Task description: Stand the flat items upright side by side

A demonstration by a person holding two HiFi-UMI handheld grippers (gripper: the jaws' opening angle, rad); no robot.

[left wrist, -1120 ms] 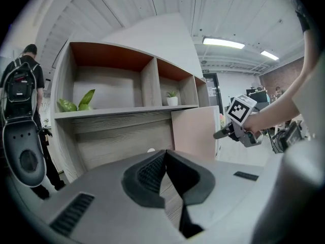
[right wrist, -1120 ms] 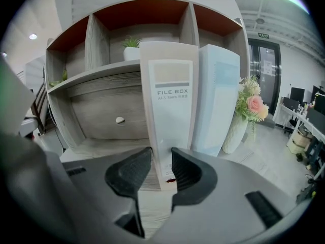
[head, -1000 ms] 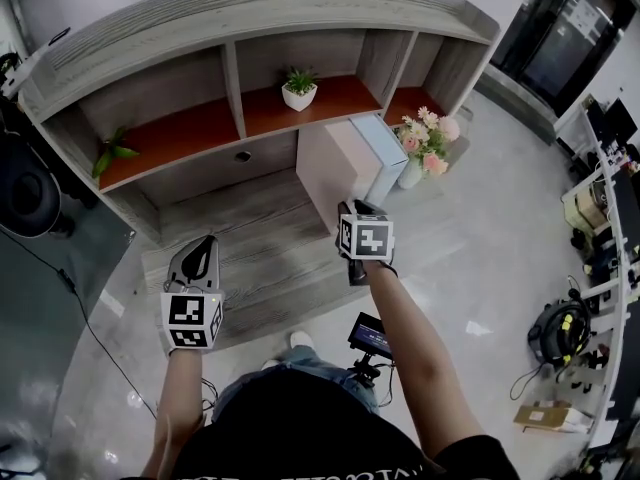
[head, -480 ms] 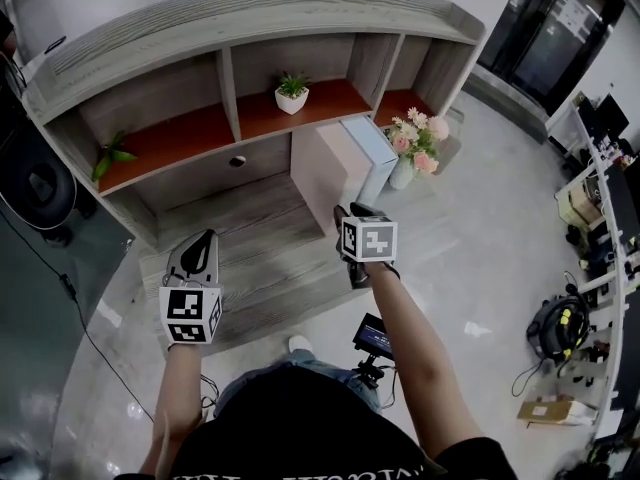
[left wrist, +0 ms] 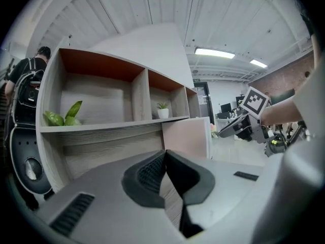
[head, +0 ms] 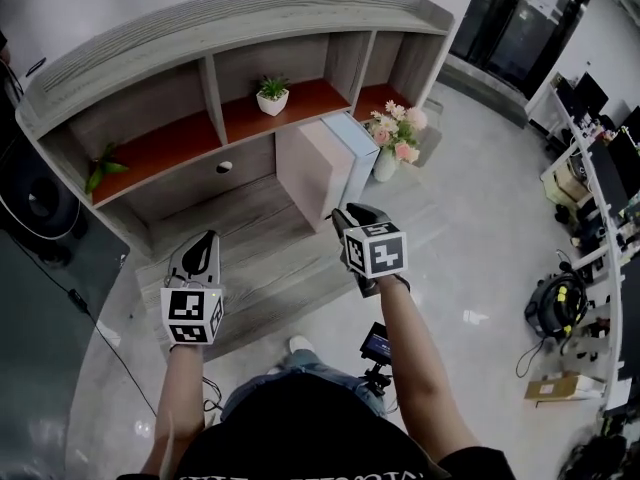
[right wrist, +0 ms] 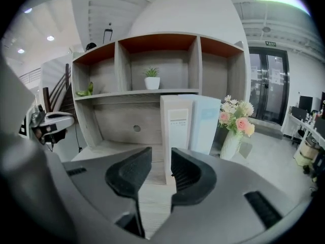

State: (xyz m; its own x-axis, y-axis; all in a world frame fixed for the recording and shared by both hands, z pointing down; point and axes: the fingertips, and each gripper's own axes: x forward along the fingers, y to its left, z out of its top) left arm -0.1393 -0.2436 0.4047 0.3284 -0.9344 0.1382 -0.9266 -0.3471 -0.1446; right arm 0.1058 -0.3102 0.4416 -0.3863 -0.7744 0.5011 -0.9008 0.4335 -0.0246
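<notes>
Two flat boxes stand upright side by side on the low wooden platform in front of the shelf unit: a pink box and a light blue box against its right side. The right gripper view has both ahead, the pink box and the blue box. My right gripper hovers just short of them, open; its jaws have just been closing a little with nothing between them. My left gripper hangs over the platform's left part, shut and empty.
A vase of pink flowers stands on the floor right of the blue box. The shelf unit holds a small potted plant and a leafy plant. A dark speaker and a person are at the left.
My right gripper has drawn back from the two boxes, toward the lower right in the head view. The left gripper has hardly moved. The boxes stay upright.
</notes>
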